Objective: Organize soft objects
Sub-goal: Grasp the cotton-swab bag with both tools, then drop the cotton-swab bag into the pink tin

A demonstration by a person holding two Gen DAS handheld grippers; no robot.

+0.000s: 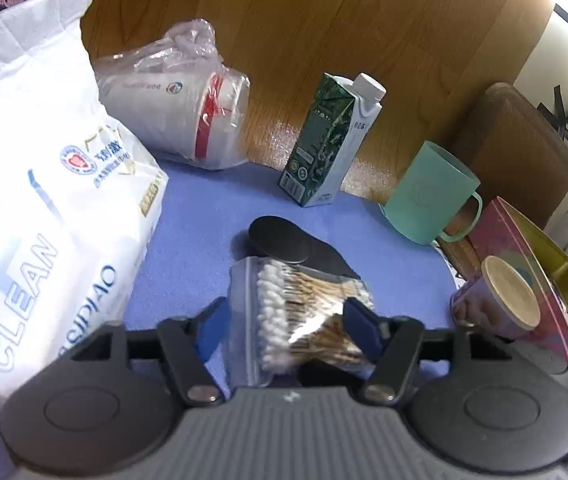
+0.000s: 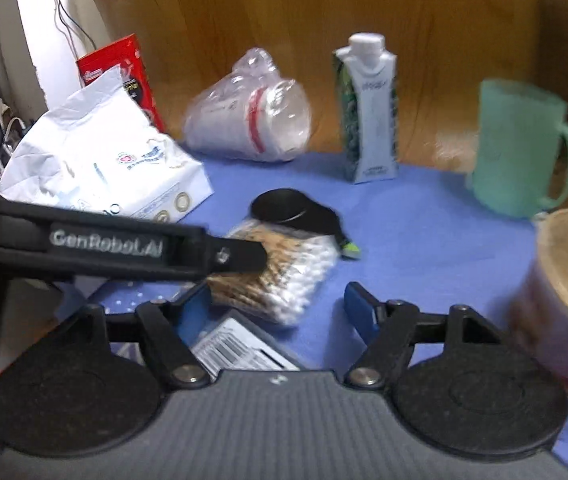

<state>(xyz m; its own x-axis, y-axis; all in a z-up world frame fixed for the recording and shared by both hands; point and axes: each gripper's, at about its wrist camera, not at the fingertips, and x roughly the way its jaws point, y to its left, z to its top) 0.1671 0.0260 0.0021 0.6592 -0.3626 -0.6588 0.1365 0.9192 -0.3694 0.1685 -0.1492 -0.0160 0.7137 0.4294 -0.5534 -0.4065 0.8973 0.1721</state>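
Observation:
A clear bag of cotton swabs [image 1: 298,312] lies on the blue mat [image 1: 196,232], partly over a black flat object [image 1: 284,240]. My left gripper [image 1: 290,330] is open, its blue fingers on either side of the bag, apart from it. The bag also shows in the right wrist view [image 2: 280,276], with the left gripper's black body [image 2: 116,246] over it. My right gripper [image 2: 274,308] is open and empty, just short of the bag. A white tissue pack [image 1: 32,208] lies left. A bagged stack of paper cups [image 1: 188,120] lies behind.
A green and white carton [image 1: 332,140] stands at the back. A teal mug [image 1: 432,194], a round tub with a tan lid [image 1: 500,300] and a pink and gold box [image 1: 544,280] stand on the right. A red box [image 2: 128,72] leans at back left. A barcoded pack [image 2: 240,352] lies under my right gripper.

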